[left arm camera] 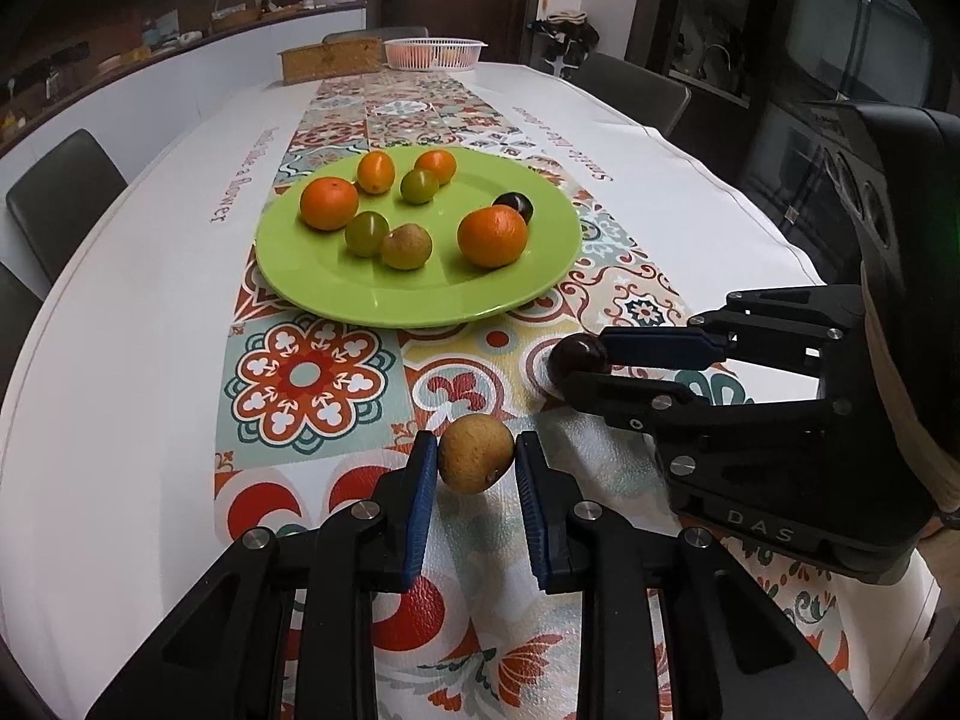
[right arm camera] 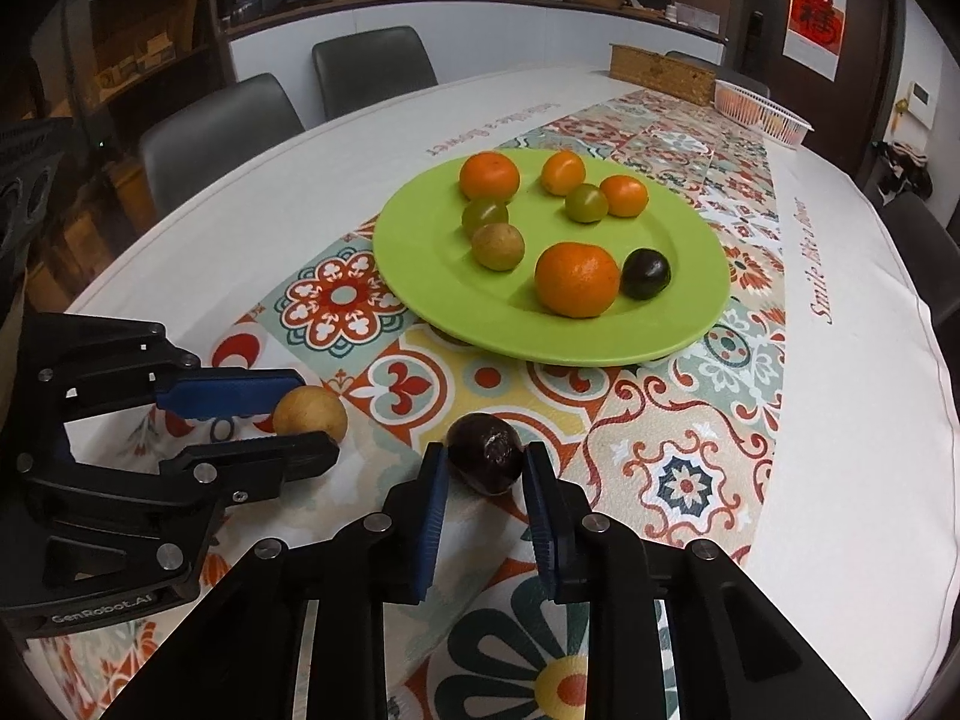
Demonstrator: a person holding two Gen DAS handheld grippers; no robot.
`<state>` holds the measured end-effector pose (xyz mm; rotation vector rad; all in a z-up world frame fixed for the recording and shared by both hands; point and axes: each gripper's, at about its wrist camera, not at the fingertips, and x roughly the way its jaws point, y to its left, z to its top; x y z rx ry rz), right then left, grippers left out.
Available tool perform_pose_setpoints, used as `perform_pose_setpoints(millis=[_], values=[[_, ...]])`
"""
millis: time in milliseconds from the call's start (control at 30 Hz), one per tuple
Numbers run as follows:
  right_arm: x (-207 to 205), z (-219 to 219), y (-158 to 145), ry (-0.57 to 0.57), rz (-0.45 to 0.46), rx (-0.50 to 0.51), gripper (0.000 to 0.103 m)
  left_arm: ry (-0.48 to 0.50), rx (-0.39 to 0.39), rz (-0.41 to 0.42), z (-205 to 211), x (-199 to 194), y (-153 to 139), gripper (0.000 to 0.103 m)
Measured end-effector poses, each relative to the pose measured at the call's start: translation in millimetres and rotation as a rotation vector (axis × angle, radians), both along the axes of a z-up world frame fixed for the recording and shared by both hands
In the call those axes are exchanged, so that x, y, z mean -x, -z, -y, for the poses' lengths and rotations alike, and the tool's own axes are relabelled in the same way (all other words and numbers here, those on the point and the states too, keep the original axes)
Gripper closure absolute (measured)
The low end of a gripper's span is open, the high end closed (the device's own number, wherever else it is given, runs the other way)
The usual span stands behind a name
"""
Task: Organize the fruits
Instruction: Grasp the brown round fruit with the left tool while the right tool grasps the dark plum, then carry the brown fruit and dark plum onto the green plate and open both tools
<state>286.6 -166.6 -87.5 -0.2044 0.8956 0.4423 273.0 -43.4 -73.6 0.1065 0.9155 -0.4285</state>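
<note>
My left gripper [left arm camera: 476, 461] is shut on a small tan round fruit [left arm camera: 476, 452], its blue pads pressing both sides just above the tablecloth. In the right wrist view the same tan fruit [right arm camera: 310, 412] sits between the left gripper's fingers [right arm camera: 237, 393]. My right gripper [right arm camera: 485, 461] is shut on a dark purple fruit [right arm camera: 486, 452]; that dark fruit [left arm camera: 579, 355] also shows at the right gripper's tips in the left wrist view. Beyond both lies a green plate [left arm camera: 336, 294] holding several fruits: oranges [left arm camera: 492, 235], green ones [left arm camera: 366, 232] and another dark one [left arm camera: 515, 206].
The long table wears a white cloth with a patterned tile runner [left arm camera: 309, 381]. At its far end stand a white basket [left arm camera: 434, 53] and a woven box [left arm camera: 331, 60]. Grey chairs [right arm camera: 372, 69] line the sides, and a counter runs along the wall.
</note>
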Motion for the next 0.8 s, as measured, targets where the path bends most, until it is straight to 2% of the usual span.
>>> perform_pose_setpoints(millis=[467,800], values=[[23,13,-38,0.038,0.096,-0.033,0.076,-0.014,0.012,0.079,4,17,-34,0.076],[17,21,-67,0.084,0.155,-0.081,0.076,-0.052,0.029,0.158,5,4,-69,0.076]])
